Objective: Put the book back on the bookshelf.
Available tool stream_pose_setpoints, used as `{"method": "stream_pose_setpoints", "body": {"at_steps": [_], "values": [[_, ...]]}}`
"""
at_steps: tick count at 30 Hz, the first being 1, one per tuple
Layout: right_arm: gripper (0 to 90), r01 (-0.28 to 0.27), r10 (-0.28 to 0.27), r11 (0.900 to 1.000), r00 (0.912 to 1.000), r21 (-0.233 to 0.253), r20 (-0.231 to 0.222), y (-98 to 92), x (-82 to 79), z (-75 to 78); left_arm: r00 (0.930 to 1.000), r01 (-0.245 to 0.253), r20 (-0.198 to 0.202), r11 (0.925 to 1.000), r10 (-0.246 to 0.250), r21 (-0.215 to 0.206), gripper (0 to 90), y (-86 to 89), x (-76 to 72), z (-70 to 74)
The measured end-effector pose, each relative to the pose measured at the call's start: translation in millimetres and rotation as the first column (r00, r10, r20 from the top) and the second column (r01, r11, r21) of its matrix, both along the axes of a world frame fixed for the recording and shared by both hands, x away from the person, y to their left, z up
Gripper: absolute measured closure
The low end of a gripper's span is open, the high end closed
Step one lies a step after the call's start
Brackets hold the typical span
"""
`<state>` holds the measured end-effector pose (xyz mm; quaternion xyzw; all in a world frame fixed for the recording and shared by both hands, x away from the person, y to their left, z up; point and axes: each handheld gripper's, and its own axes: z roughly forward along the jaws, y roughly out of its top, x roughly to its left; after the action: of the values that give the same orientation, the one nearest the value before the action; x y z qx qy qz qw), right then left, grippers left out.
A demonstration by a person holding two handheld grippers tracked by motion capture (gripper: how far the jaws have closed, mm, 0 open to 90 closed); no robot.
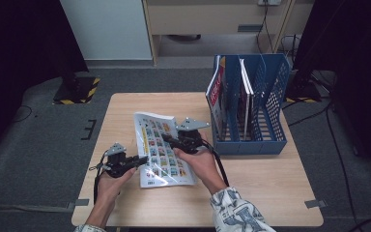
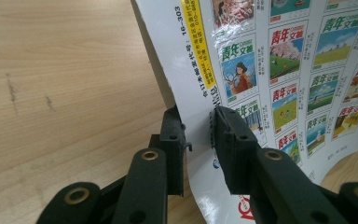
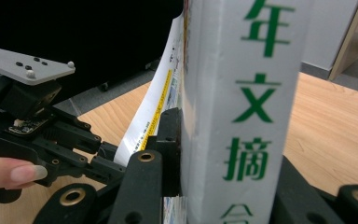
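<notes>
- The right gripper (image 1: 170, 141) has its jaws clamped on the spine of the magazine (image 1: 162, 147); in the right gripper view the thick white spine with green characters (image 3: 242, 107) sits squeezed between the two black jaws.
- The left gripper (image 1: 142, 159) has its jaws standing apart astride the magazine's near left edge (image 2: 193, 135): one jaw lies on the back side of the cover and the other on its printed face, with a gap showing, so it is not yet pinching.
- The magazine rests on the wooden table (image 1: 251, 193), a little left of the blue file rack (image 1: 251, 104), its back cover of small picture tiles facing up and its left part lifted and curling.
- Its long axis runs from the near edge of the table away toward the far edge, roughly parallel to the rack's slots, with its far end leaning slightly leftward, away from the rack.
- Judged step: picking the magazine up with both grippers, probably to stand it in the rack beside the magazines (image 1: 217, 94) already filed.
- The next move calls for the left jaws to pinch the cover edge, then a joint lift, turning the magazine upright and spine-down toward a free slot.
</notes>
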<state>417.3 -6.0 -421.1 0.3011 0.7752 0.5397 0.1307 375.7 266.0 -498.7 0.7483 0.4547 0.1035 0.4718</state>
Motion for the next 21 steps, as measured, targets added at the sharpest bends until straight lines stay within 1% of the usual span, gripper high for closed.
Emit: {"method": "stream_pose_setpoints", "body": {"at_steps": [2, 4, 6, 11, 13, 16, 19, 21], "values": [[72.7, -0.007, 0.007, 1.000, 1.0000, 0.004, 0.005, -0.5, -0.3, 0.9, 1.0000, 0.002, 0.000, 1.0000, -0.002, -0.006, 73.0, 0.2, 0.2, 0.7], [72.5, -0.019, 0.019, 1.000, 0.9997, -0.007, 0.017, -0.8, -0.8, 2.1, 1.0000, 0.001, 0.006, 1.0000, -0.001, 0.002, 73.1, -0.2, 0.0, 1.7], [72.4, -0.018, 0.018, 1.000, 0.9997, -0.012, 0.018, -1.1, -0.8, 3.0, 0.9999, -0.006, 0.015, 0.9999, 0.006, 0.012, 73.2, -0.6, -0.6, 2.9], [72.4, -0.020, 0.021, 1.000, 0.9997, -0.007, 0.014, -2.2, -0.6, 3.3, 0.9999, -0.005, 0.014, 1.0000, 0.005, 0.004, 73.4, -0.5, -0.8, 3.2], [72.5, -0.021, 0.021, 1.000, 0.9996, -0.009, 0.020, -2.0, -0.7, 4.1, 0.9996, -0.011, 0.024, 0.9999, 0.011, 0.010, 73.5, -0.4, -1.2, 4.8], [72.7, -0.021, 0.021, 1.000, 0.9993, -0.003, 0.032, -2.0, -0.7, 7.2, 0.9981, -0.027, 0.056, 0.9996, 0.027, 0.003, 74.1, 2.3, -1.8, 8.8], [72.8, -0.024, 0.024, 1.000, 0.9987, -0.002, 0.044, -2.0, -0.8, 10.5, 0.9951, -0.041, 0.091, 0.9990, 0.040, 0.015, 74.6, 4.7, -3.4, 13.7], [72.8, -0.031, 0.031, 1.000, 0.9984, 0.003, 0.048, -2.1, -1.4, 11.8, 0.9944, -0.036, 0.100, 0.9992, 0.033, 0.020, 75.0, 6.6, -4.2, 15.8]]}}
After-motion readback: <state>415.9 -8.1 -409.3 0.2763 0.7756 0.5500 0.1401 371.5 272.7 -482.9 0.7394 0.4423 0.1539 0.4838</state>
